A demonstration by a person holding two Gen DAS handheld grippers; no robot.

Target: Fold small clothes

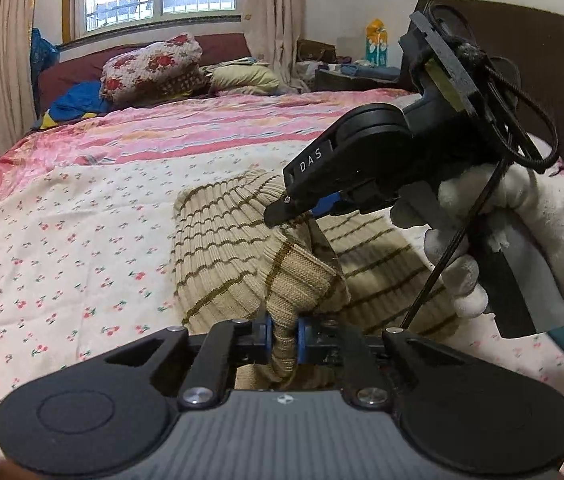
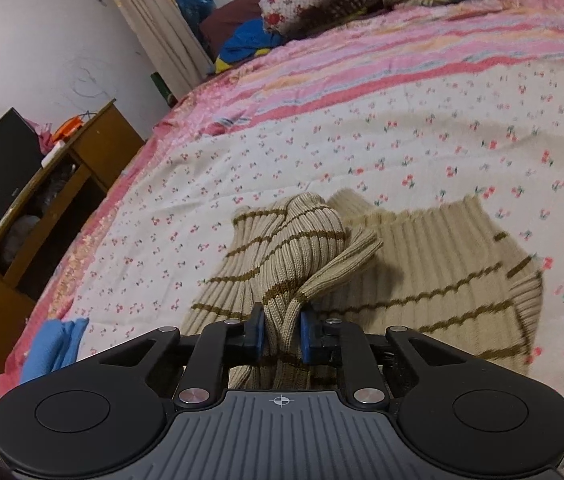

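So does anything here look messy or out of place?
Only the striped beige sweater: it lies bunched, not flat, on the cherry-print sheet, one edge pinched by the left gripper and the right gripper. Nothing looks damaged.

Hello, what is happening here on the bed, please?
A person in white gloves holds two grippers and is folding a beige striped sweater on the cherry-print bedspread. The left gripper and the right gripper are each shut on a bunched part of the knit, lifting it slightly. The rest of the sweater lies on the bed.
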